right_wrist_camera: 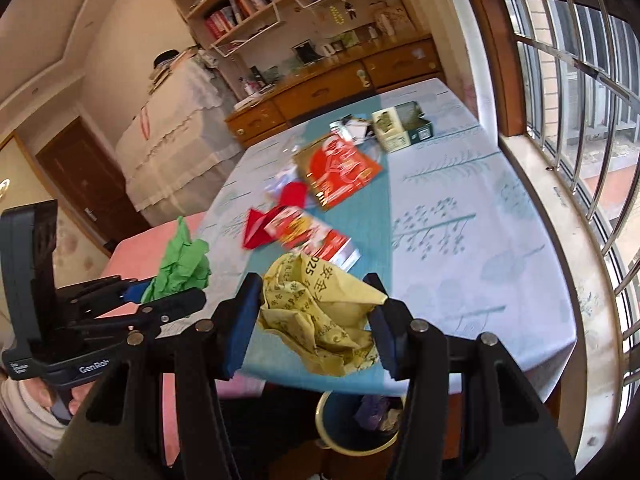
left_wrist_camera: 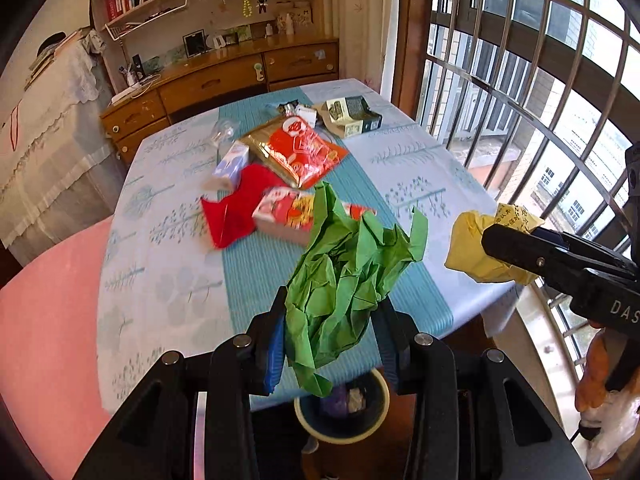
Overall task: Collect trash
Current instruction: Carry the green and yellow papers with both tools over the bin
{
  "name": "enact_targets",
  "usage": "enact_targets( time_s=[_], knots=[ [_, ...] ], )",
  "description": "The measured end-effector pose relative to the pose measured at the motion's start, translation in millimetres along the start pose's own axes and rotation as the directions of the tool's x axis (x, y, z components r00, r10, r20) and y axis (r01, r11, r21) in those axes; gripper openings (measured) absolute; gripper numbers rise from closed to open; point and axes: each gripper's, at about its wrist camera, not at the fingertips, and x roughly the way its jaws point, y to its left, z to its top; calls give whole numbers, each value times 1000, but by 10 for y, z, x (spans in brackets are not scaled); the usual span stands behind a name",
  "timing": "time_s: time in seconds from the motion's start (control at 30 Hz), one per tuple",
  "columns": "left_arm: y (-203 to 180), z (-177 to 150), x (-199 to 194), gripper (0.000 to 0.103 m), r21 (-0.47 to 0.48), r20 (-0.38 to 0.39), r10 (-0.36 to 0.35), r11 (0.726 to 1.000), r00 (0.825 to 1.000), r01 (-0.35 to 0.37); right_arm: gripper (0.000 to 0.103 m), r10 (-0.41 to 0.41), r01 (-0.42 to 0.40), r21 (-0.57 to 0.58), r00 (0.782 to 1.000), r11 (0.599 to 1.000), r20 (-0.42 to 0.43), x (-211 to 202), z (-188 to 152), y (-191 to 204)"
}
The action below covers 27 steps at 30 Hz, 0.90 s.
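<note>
while both grippers hang just off the table's near edge, each is loaded: left gripper [left_wrist_camera: 332, 320] clenched on a green paper wad [left_wrist_camera: 352, 264], right gripper [right_wrist_camera: 316, 320] clenched on a yellow paper wad [right_wrist_camera: 320, 316] with printed characters.

bin [left_wrist_camera: 340, 432] sits on the floor below the near edge, at 6 o'clock in both wrist views, mouth up, some purple and pale scraps already inside. in the left view the green wad's tail hangs right over the rim; in the right view the yellow wad sits above and slightly short of the bin [right_wrist_camera: 332, 436].

the right gripper shows at 3 o'clock in the left view, the left gripper at 9 o'clock in the right view. the two are apart, with a gap between the wads.

still on the table [left_wrist_camera: 400, 168], along the teal centre strip: red paper [left_wrist_camera: 236, 208] and a red snack pack [left_wrist_camera: 288, 212] touching it at 12 o'clock, a bigger red-gold pack [left_wrist_camera: 296, 152] beyond, a small white box [left_wrist_camera: 230, 162] at 11, an open green box [left_wrist_camera: 352, 116] near the far edge at 1.

room: barred window [left_wrist_camera: 540, 100] close along the table's right edge, pink surface [left_wrist_camera: 44, 300] against the left edge at 9. near edge has open floor around the bin.
</note>
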Motion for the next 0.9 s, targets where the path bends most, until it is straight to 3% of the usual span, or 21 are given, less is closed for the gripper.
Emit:
enact_targets(
  time_s=[0.2, 0.33, 0.57, 0.9],
  knots=[
    [50, -642, -364, 38, -20, 5, -21, 1000, 1000, 21, 49, 54, -55, -31, 998, 998, -33, -232, -483, 368],
    [93, -1055, -374, 38, -52, -22, -48, 998, 999, 47, 49, 74, -76, -35, 995, 996, -67, -251, -842, 498],
    [97, -1657, -7, 38, -84, -131, -79, 994, 988, 69, 49, 57, -64, -33, 983, 997, -175, 61, -1398, 493],
    [52, -2121, 793, 38, -92, -261, -93, 993, 961, 72, 49, -33, 44, 31, 951, 999, -306, 791, -1973, 71]
  ],
)
